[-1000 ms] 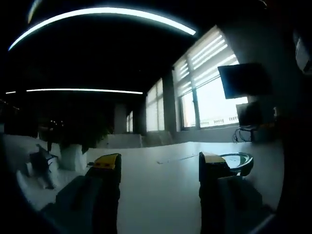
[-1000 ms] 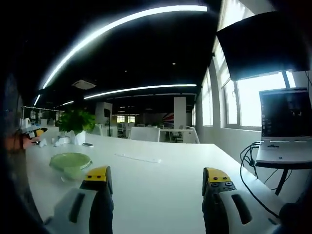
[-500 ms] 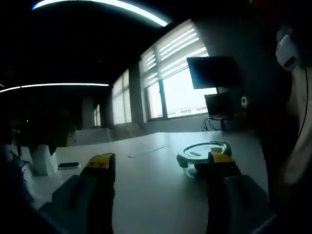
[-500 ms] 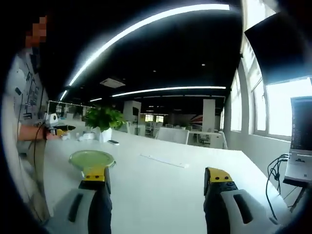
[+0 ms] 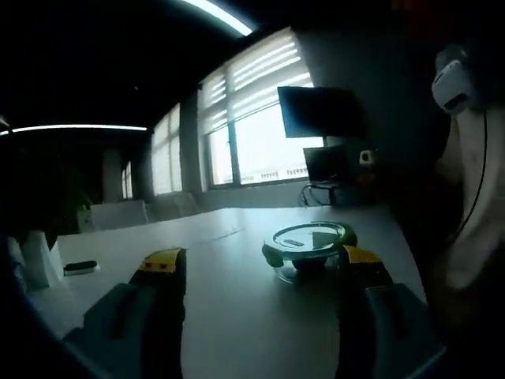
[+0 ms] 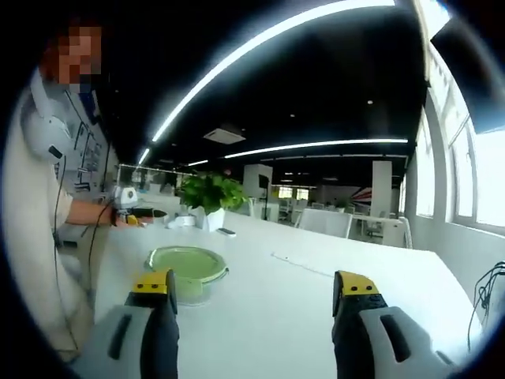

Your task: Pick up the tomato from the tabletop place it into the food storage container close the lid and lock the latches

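Left gripper view: hand-held gripper [image 5: 264,264] spread, empty | right hand-held gripper [image 6: 256,286] spread, empty

Left gripper [image 5: 256,268] held above white table [image 5: 237,316], jaws spread apart; lidded food storage container [image 5: 309,246] seen ahead, near right jaw tip.

Pale green lid [image 6: 188,261] on clear container [image 6: 192,287], white tabletop [image 6: 268,308], grey grippers — left gripper [image 5: 264,272], right gripper [image 6: 256,288] — with yellow-and-black tips, green potted plant [image 6: 209,192] far left, person's white shirt [image 6: 35,229]
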